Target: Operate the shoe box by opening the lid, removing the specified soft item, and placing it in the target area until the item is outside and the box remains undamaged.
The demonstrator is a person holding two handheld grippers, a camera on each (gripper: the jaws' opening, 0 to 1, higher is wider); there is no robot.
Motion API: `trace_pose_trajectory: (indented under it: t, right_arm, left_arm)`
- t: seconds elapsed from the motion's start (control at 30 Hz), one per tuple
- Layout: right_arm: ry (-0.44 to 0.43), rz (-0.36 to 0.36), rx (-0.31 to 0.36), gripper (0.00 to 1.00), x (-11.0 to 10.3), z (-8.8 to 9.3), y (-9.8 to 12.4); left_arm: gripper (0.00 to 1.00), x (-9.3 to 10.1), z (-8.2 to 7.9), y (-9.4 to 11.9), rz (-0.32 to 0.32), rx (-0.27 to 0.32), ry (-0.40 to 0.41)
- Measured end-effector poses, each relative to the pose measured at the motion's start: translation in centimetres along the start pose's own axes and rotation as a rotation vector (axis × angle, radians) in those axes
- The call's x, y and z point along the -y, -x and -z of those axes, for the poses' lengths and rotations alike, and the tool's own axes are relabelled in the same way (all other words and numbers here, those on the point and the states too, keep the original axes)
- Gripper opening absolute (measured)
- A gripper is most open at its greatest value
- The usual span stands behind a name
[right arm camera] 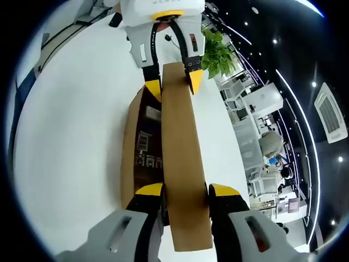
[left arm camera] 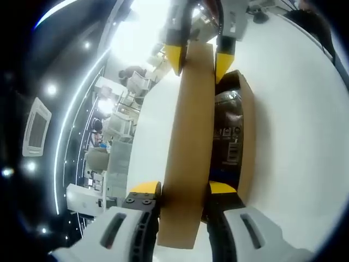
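A brown cardboard shoe box (left arm camera: 246,136) lies on a white table (left arm camera: 294,136), its lid (left arm camera: 188,136) raised and seen edge-on. My left gripper (left arm camera: 184,191) is shut on the near end of the lid, a yellow-tipped jaw on each side. My right gripper (left arm camera: 199,54) grips the far end. In the right gripper view the same lid (right arm camera: 182,142) runs away from my right gripper (right arm camera: 185,192), which is shut on it, to my left gripper (right arm camera: 172,76) at the far end. The box (right arm camera: 128,147) stands open beside the lid. Its inside is dark; I cannot make out a soft item.
The white table (right arm camera: 71,136) spreads wide around the box. A green plant (right arm camera: 218,52) stands past the table edge. Desks, chairs and monitors (left arm camera: 117,131) fill the room beyond, with people among them.
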State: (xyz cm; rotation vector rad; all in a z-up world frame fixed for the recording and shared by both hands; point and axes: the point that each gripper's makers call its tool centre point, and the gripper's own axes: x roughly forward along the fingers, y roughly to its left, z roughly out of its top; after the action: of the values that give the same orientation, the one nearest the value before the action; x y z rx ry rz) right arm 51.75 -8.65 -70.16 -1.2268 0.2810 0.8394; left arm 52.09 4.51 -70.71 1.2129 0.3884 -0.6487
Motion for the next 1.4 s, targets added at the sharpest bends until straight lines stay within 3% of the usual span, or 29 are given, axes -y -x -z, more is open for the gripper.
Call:
trace_pose_trajectory:
  t: [0.27, 0.73, 1.4]
  right_arm:
    - [-0.022, -0.03, -0.018, 0.31, 0.3, 0.1, 0.0]
    - [-0.024, -0.068, -0.035, 0.3, 1.4, 0.2, 0.2]
    - [-0.076, -0.112, -0.037, 0.3, 3.1, -0.2, 0.0]
  left_arm:
    - [0.32, 0.0, -0.2, 0.2, 0.032, -0.024, 0.036]
    - [0.32, -0.9, -0.9, 1.0, 0.042, -0.015, 0.049]
    - [0.32, -2.6, -0.9, 0.4, 0.145, 0.017, 0.05]
